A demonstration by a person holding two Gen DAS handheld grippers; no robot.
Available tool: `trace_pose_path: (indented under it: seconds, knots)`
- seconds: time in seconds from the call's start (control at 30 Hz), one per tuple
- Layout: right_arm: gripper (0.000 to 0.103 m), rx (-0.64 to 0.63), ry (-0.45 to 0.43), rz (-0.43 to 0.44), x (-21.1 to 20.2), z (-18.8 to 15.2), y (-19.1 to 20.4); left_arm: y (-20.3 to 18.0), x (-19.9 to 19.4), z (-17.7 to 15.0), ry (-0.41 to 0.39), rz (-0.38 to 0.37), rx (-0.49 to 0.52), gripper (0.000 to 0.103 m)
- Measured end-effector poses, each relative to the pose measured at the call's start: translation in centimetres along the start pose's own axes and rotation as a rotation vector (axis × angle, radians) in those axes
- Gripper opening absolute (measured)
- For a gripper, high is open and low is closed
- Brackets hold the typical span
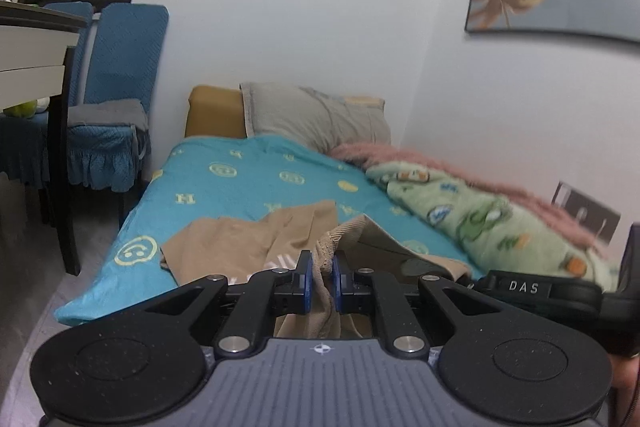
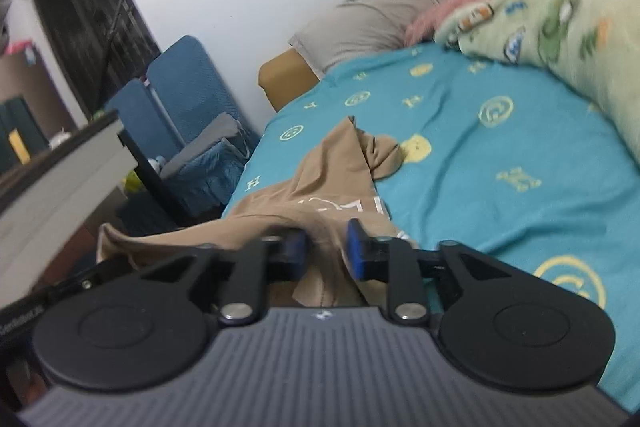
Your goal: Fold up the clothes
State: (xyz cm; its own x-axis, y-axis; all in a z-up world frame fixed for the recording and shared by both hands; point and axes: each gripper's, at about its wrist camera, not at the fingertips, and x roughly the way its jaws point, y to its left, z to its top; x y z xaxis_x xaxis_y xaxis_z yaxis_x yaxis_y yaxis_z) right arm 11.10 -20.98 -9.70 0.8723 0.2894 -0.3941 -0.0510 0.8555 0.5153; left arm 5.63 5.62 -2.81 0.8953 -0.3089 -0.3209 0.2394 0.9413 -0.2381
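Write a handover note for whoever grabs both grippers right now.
Left gripper: shut on the ribbed hem of the tan shirt.
Right gripper: jaws around bunched tan fabric, but a gap shows; grip uncertain.
Shirt: crumpled at the near edge of the teal sheet, white print up, part hanging off the bed.
Done: edges picked up only.
Left: spread it flat, then fold it.
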Motion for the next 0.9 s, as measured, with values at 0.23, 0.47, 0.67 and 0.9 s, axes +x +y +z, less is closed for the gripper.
trace_pose_path:
  seconds: [0.23,0.47,0.67,0.9]
  knots:
    - [0.093,0.083,0.006,-0.014,0.0,0.2,-1.4,1.5,-1.1,0.3,-0.059,-0.039,-0.080,0.011]
    - [0.093,0.088,0.109,-0.086,2.0,-1.2,-1.9,1.1,-1.7,0.3,-0.100,-0.087,-0.083,0.011]
    - [0.093,0.057,0.038,-0.240,1.2,-1.3,-2.5,0.8,-2.8,0.3,-0.147,-0.132,-0.109,0.011]
    - [0.093,0.052,0.152,-0.267,2.1,-1.3,-3.2,-0.3,-3.9,0.2,-0.193,-0.165,-0.094,0.011]
